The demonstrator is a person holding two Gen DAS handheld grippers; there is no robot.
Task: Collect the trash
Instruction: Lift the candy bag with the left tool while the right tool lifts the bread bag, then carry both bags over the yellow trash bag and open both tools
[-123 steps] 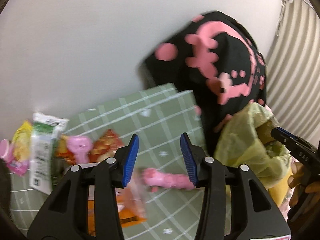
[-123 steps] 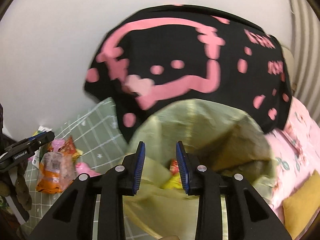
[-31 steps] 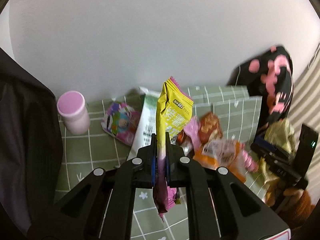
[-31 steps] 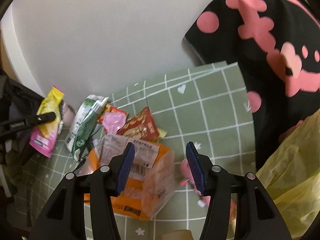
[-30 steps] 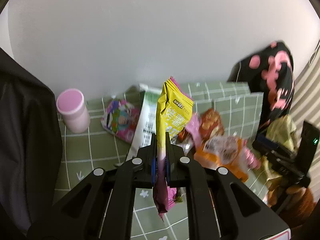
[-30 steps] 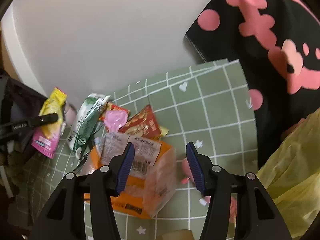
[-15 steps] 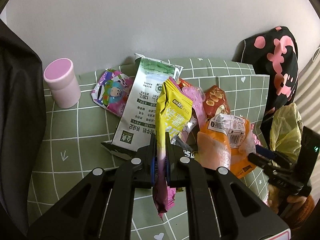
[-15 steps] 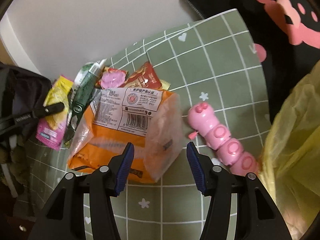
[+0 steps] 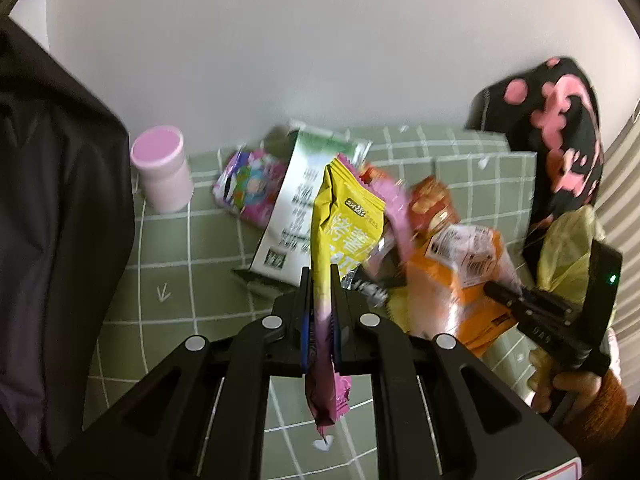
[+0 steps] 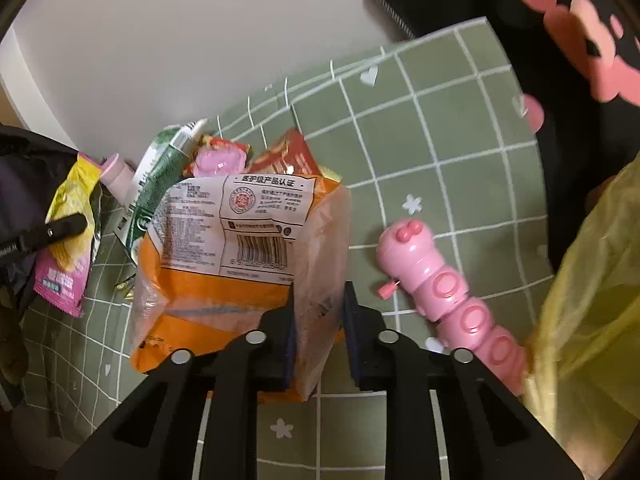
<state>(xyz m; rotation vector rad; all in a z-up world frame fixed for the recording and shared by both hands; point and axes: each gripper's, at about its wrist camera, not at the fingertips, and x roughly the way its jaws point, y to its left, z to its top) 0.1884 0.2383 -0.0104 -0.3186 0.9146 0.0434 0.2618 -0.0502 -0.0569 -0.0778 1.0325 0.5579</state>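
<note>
My left gripper (image 9: 320, 280) is shut on a yellow and pink snack packet (image 9: 344, 236) and holds it upright above the green checked cloth (image 9: 168, 248). The packet also shows in the right wrist view (image 10: 68, 236), at the far left. My right gripper (image 10: 318, 292) has its fingers around the corner of an orange and clear food bag (image 10: 240, 256), still partly apart. The bag also shows in the left wrist view (image 9: 464, 276). A yellow trash bag (image 10: 592, 304) stands at the right.
A green and white carton (image 9: 304, 200), a red snack packet (image 10: 288, 160), a colourful wrapper (image 9: 248, 188) and a pink bottle (image 9: 160, 168) lie on the cloth. A pink caterpillar toy (image 10: 444, 292) lies beside the trash bag. A black and pink garment (image 10: 560, 40) hangs behind. A dark jacket (image 9: 52, 200) is on the left.
My right gripper has moved down onto the orange bag and its jaws have closed in around the bag's corner. My left gripper still holds the yellow packet, tilted slightly upward.
</note>
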